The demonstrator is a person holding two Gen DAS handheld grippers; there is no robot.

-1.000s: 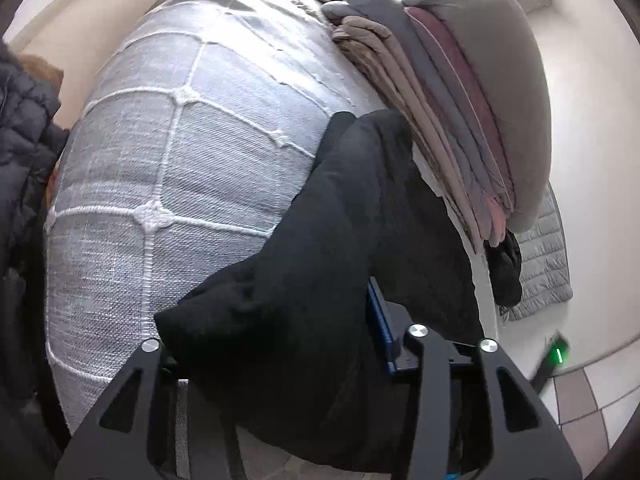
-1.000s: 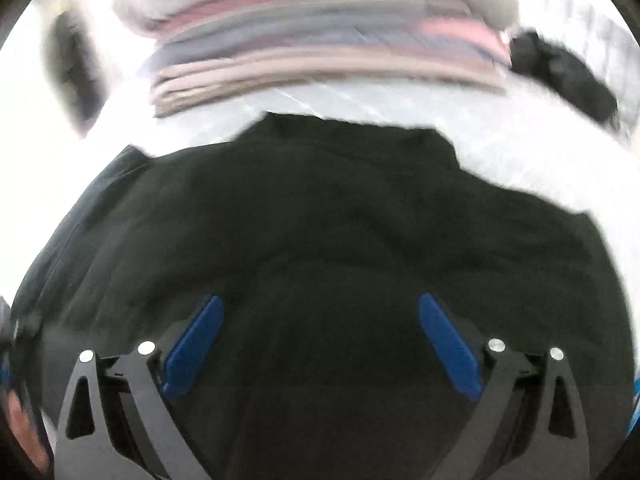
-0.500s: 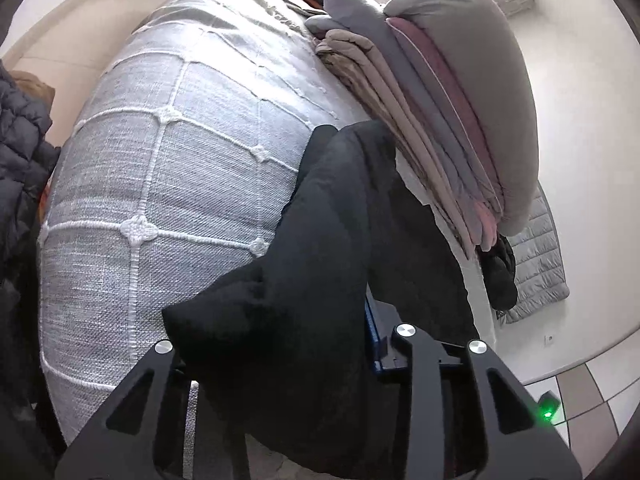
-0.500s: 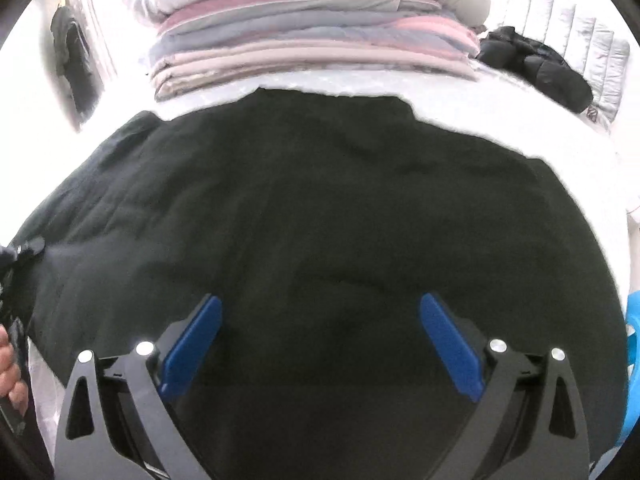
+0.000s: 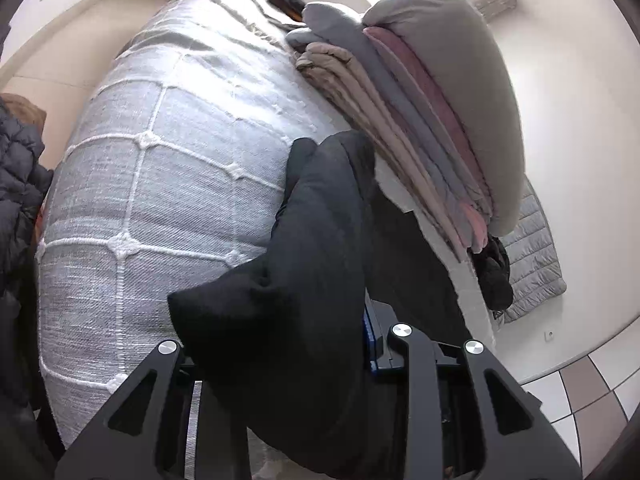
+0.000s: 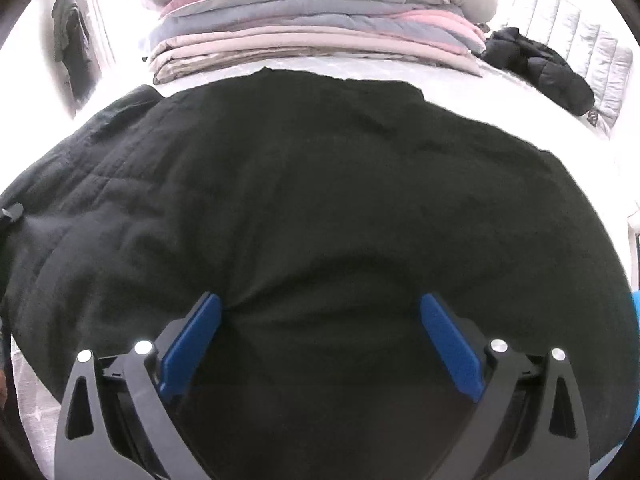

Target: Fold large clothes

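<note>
A large black quilted garment [image 6: 320, 208] lies spread on the white bed cover [image 5: 168, 184]. In the left wrist view a thick fold of the black garment [image 5: 296, 280] rises between the fingers of my left gripper [image 5: 288, 344], which is shut on it; the blue pad [image 5: 370, 336] shows at the right of the bunch. My right gripper [image 6: 320, 320] is open, its blue pads [image 6: 192, 340] wide apart and pressed onto the garment's near part.
A tall stack of folded blankets [image 6: 320, 12] in grey, pink and beige stands on the bed behind the garment, also in the left wrist view [image 5: 432, 112]. A dark jacket [image 6: 536, 68] lies at the right. A dark puffer coat [image 5: 16, 208] hangs at left. Tiled floor [image 5: 580, 396] lies below.
The left gripper has lifted a little with its bunch of black fabric. The right gripper has come lower and closer onto the garment, still open.
</note>
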